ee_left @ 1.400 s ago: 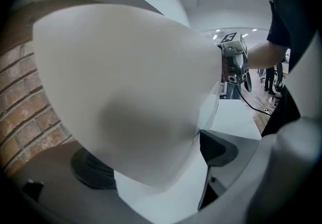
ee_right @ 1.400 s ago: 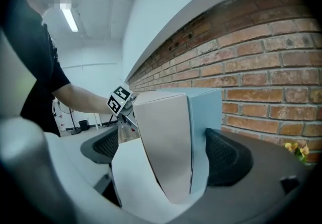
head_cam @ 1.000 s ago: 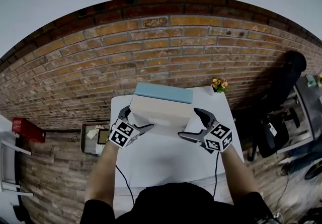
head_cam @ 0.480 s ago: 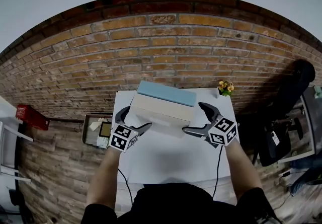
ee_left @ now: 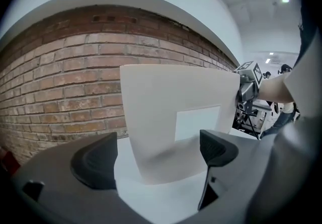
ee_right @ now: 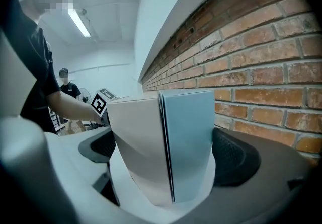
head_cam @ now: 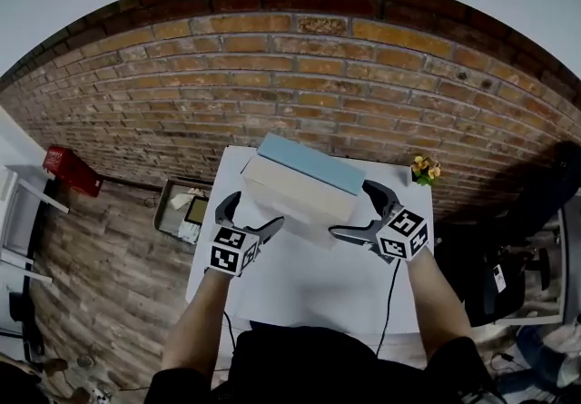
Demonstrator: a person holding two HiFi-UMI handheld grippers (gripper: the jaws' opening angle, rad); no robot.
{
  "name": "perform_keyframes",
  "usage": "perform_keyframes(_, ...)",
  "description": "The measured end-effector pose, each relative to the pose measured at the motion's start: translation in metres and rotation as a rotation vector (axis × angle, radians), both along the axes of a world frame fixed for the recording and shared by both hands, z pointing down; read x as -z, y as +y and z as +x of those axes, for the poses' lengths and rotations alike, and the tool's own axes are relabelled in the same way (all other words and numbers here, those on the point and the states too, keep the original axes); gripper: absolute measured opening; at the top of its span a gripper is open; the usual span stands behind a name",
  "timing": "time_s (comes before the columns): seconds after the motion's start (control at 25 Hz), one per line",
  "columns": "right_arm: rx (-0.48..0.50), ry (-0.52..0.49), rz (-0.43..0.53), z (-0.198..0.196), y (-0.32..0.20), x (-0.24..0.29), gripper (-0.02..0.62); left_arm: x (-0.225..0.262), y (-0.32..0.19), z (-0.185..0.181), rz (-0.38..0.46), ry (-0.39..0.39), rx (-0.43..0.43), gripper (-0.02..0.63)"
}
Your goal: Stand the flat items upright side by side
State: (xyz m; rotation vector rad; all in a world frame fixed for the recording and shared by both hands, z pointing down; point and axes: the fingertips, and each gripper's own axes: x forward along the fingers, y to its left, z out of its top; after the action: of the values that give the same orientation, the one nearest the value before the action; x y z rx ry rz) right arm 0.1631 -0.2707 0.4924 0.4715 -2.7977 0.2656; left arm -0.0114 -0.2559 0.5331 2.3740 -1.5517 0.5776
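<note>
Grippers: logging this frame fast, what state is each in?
Left gripper: open, white box between its jaws.
Right gripper: open, straddling white box and blue book.

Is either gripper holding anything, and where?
Left gripper open, holding nothing. Right gripper straddles one end of white item and blue item; grip cannot be told.

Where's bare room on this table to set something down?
The white table is bare across its near half. The far edge is crowded: white box and blue box upright, left tool and right tool flanking them, potted flowers at the right corner.
</note>
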Motion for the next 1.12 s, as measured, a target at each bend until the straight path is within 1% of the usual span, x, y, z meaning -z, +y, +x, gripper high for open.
perform_keyframes(0.2,0.031,-0.004,0.022,-0.003,0.007,0.0,0.58,0.0,-0.007,0.005,-0.008,-0.01,0.007,0.541)
perform_keyframes(0.32,0.013,0.017,0.056,-0.004,0.009,-0.002,0.578,0.001,-0.012,0.007,-0.002,-0.02,0.015,0.541)
perform_keyframes(0.4,0.008,0.014,0.062,-0.004,0.011,-0.002,0.578,0.002,-0.014,0.006,-0.001,-0.025,0.024,0.541)
perform_keyframes(0.6,0.033,-0.002,0.044,-0.006,0.028,0.002,0.576,0.003,-0.019,0.001,-0.001,-0.051,0.036,0.541)
perform_keyframes(0.68,0.048,-0.022,0.029,-0.009,0.039,0.006,0.551,0.003,-0.023,-0.005,-0.003,-0.053,0.05,0.541)
perform_keyframes(0.76,0.07,-0.029,0.017,-0.014,0.052,0.008,0.543,0.003,-0.026,-0.011,-0.007,-0.053,0.065,0.538)
perform_keyframes(0.88,0.1,-0.006,0.015,-0.02,0.068,0.009,0.543,0.003,-0.028,-0.017,-0.012,-0.046,0.067,0.535)
perform_keyframes(0.96,0.103,0.007,0.016,-0.025,0.074,0.009,0.543,0.002,-0.029,-0.019,-0.012,-0.04,0.056,0.53)
perform_keyframes(1.04,0.097,0.004,0.003,-0.029,0.077,0.01,0.535,0.001,-0.031,-0.02,-0.013,-0.033,0.043,0.52)
perform_keyframes(1.12,0.093,-0.01,-0.019,-0.033,0.081,0.011,0.512,0.002,-0.033,-0.022,-0.009,-0.031,0.028,0.476)
